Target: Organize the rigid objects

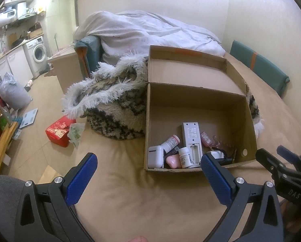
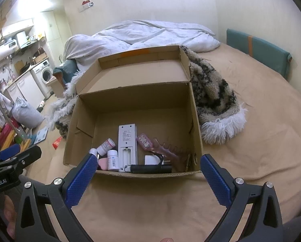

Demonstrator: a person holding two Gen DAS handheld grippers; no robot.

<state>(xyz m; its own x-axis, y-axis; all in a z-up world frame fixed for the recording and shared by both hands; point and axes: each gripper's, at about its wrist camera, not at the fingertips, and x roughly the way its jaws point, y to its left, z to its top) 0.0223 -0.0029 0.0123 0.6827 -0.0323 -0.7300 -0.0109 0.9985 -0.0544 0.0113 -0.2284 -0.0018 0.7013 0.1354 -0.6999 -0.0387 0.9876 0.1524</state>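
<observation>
An open cardboard box (image 1: 148, 129) (image 2: 197, 121) rests on the tan bed. Along its near wall lie a white remote (image 1: 191, 139) (image 2: 127, 143), two white pill bottles (image 1: 185, 157) (image 2: 112, 160), a white earbud case (image 1: 155, 155), a pink comb (image 2: 162, 149), a pink soft piece (image 1: 172, 161), a black bar (image 2: 150, 169) and a white charger (image 2: 152, 160). My left gripper (image 1: 148, 163) hovers open before the box's near left corner, nothing between its pads. My right gripper (image 2: 148, 164) is open too, just short of the near wall, empty.
A fluffy black-and-cream blanket with white fringe (image 1: 110, 104) (image 2: 213, 92) wraps around the box's far side. A rumpled white duvet (image 1: 146, 32) lies behind. The bed's left edge drops to a floor with a red box (image 1: 58, 132) and a scale (image 1: 29, 118).
</observation>
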